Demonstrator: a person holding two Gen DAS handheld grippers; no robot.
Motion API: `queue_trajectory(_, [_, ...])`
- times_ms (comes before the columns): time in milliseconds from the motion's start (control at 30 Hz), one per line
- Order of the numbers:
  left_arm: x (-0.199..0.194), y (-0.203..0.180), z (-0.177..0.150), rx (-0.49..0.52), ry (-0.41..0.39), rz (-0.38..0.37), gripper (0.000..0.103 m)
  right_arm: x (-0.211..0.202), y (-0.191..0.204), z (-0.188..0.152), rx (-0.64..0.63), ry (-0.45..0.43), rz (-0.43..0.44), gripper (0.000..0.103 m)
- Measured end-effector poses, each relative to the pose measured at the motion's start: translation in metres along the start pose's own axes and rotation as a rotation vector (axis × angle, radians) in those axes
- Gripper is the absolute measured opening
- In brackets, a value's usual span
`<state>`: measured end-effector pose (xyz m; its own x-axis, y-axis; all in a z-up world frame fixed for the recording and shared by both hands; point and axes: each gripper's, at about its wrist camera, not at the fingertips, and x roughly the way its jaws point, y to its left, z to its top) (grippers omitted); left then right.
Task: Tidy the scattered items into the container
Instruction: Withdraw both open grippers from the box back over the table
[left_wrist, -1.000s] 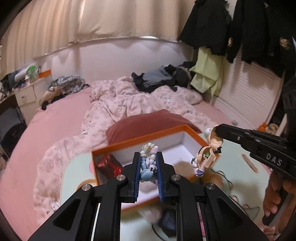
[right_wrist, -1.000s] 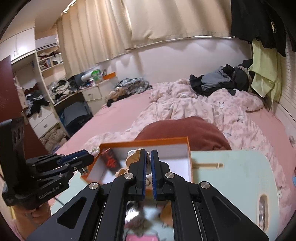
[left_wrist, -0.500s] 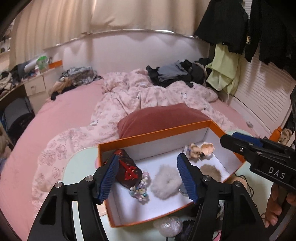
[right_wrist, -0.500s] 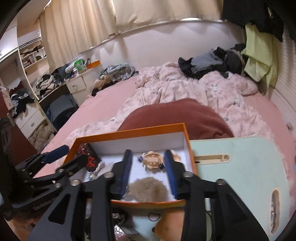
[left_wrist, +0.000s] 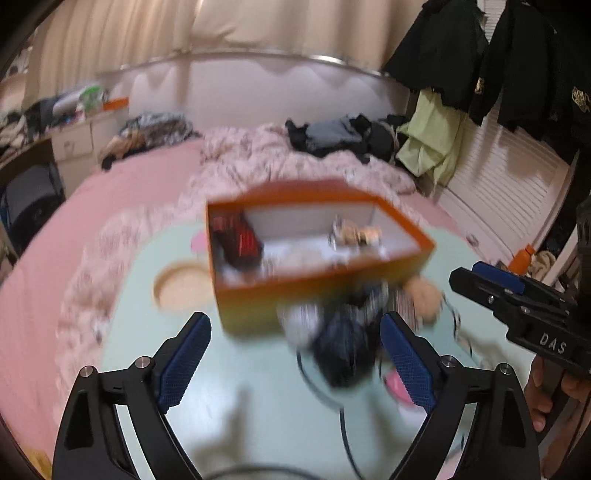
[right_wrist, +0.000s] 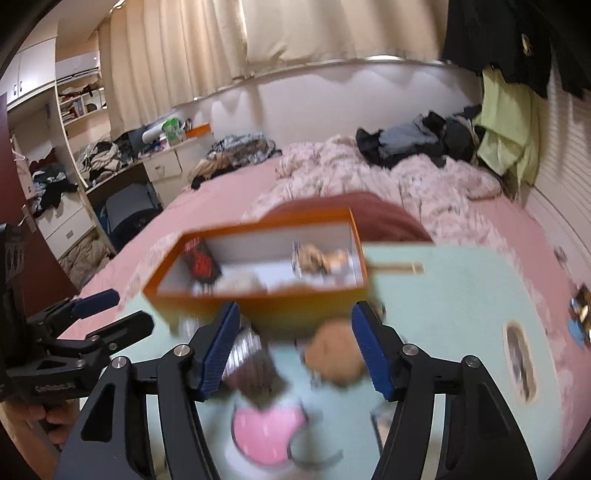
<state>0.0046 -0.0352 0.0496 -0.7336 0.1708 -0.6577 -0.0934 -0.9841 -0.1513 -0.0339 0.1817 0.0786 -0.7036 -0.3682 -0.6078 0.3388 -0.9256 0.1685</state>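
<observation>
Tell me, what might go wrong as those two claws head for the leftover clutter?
Both the left gripper and right gripper, jaws opening and empty, aim at one small pile: they could collide. The thin black looped cable might snag. The orange cardboard box sits close behind and could get shoved.

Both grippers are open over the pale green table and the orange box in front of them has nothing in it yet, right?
Not quite: the orange box already holds several items, including a dark red-marked one and a small figure, as the right wrist view shows. Both the left gripper and the right gripper are open, jaws opening, over the pale green table.
</observation>
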Motion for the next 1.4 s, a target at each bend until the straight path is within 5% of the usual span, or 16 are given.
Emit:
queue_trajectory(400, [0.024, -0.010, -0.053, 0.026, 0.088, 0.110, 0.094, 0.015, -0.007, -0.065, 0.068, 0.141, -0.136, 0.065])
queue_trajectory(533, [0.026, -0.015, -0.057, 0.052, 0.091, 0.146, 0.103, 0.024, 0.006, -0.072, -0.028, 0.153, -0.244, 0.087])
queue_trajectory(633, [0.027, -0.014, -0.056, 0.055, 0.090, 0.139, 0.103, 0.028, 0.006, -0.073, -0.041, 0.167, -0.227, 0.102])
queue_trajectory(1400, [0.026, -0.015, -0.054, 0.057, 0.084, 0.138, 0.103, 0.027, 0.009, -0.079, -0.052, 0.166, -0.215, 0.103])
